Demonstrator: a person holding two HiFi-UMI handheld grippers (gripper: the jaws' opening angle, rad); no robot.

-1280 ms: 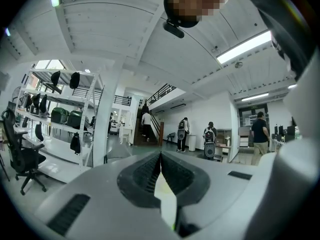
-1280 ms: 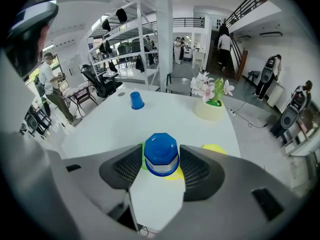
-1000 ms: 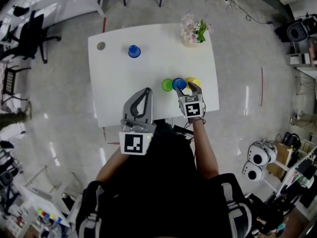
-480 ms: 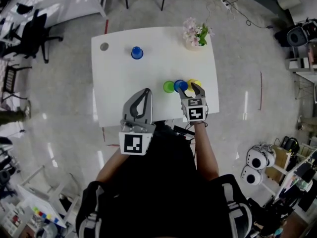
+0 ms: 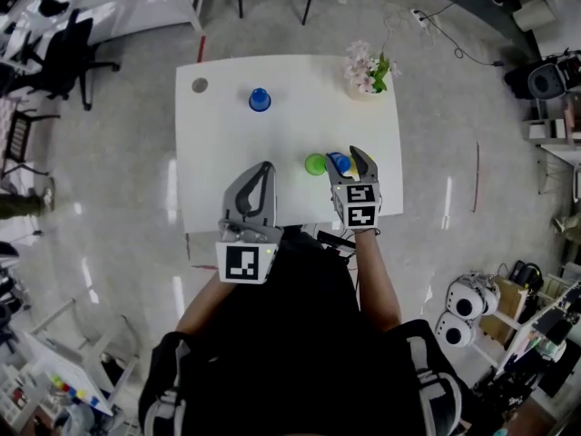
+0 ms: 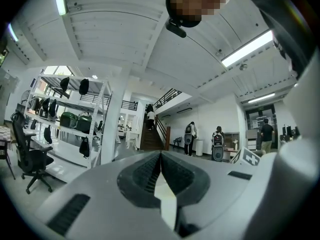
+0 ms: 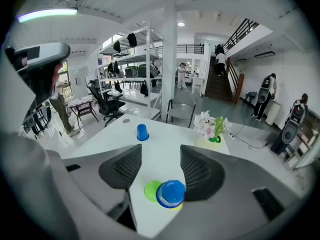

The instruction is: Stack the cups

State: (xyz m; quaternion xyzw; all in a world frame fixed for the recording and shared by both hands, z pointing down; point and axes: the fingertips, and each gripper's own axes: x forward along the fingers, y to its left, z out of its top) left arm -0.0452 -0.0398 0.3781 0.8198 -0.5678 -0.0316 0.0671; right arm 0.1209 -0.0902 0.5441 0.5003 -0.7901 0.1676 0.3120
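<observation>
A blue cup (image 7: 172, 193) stands upside down just below my right gripper (image 7: 161, 156), which is open with its jaws on either side of it. Only a yellow sliver (image 7: 175, 208) of another cup shows under its rim. A green cup (image 7: 151, 190) touches it on the left. In the head view the same blue cup (image 5: 339, 162) and green cup (image 5: 315, 163) sit by the right gripper (image 5: 345, 159). A second blue cup (image 5: 260, 100) stands upside down far back on the table. My left gripper (image 5: 264, 173) is shut and empty, raised at the table's near edge.
A pot of pink flowers (image 5: 368, 69) stands at the back right corner of the white table (image 5: 227, 143). A round hole (image 5: 200, 85) marks its back left corner. Office chairs and shelves stand on the floor around the table.
The yellow cup that showed beside the blue cup is now almost hidden under it. The right gripper stays around the cups, and the left gripper has not moved.
</observation>
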